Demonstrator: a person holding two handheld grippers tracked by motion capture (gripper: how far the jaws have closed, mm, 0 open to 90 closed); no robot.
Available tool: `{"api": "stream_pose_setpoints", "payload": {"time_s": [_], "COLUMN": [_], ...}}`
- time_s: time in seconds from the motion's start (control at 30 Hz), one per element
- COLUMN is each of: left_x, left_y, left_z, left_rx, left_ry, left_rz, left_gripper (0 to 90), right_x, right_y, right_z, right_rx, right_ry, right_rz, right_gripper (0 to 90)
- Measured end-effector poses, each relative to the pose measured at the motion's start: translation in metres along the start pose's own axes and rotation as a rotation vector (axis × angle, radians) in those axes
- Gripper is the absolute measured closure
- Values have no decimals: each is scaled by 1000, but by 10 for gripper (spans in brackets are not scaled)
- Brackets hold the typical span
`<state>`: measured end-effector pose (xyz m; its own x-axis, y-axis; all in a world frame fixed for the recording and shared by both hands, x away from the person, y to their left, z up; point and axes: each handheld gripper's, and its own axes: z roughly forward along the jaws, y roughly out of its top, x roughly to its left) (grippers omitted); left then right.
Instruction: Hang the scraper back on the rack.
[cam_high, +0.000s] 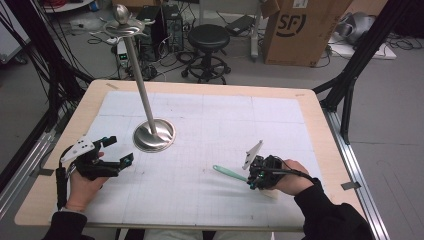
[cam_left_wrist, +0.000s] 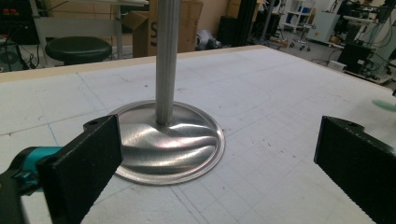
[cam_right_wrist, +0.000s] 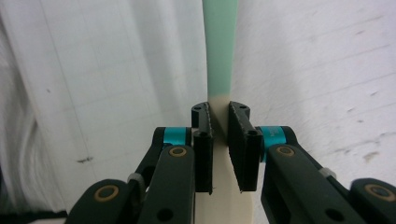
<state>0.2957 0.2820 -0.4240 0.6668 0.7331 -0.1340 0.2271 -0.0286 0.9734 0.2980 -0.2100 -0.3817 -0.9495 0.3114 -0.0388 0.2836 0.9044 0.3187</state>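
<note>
My right hand-held gripper (cam_right_wrist: 219, 122) pinches the green spatula (cam_right_wrist: 219, 46) (left hand-held gripper (cam_high: 116, 150) wide, empty); that thin handle could twist loose.

You are working in a lab or robotics workshop, not a home. Your wooden table (cam_high: 310, 107), covered with a white gridded mat (cam_high: 225, 130), sits inside a black metal frame (cam_high: 357, 60), and bundles of cables (cam_high: 30, 55) trail over the grey floor. Behind it stand a round black stool (cam_high: 208, 37), computer towers (cam_high: 160, 25) and 1 large cardboard box (cam_high: 300, 30).
</note>
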Motion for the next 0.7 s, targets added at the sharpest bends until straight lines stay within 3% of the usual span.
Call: {"api": "stream_pose_setpoints", "payload": {"time_s": [0.4,0.7], "left_x": [0,0], "left_y": [0,1], "left_z": [0,1], "left_rx": [-10,-25], "left_ry": [1,0], "left_rz": [-5,-4], "left_gripper": [17,17], "right_x": [-9,-12], "right_y": [-9,-7], "right_z": [-23,-32], "right_rx": [-293,-478], "right_ry": [-15,-71], "right_rz": [90,137], "right_gripper": [806,806]}}
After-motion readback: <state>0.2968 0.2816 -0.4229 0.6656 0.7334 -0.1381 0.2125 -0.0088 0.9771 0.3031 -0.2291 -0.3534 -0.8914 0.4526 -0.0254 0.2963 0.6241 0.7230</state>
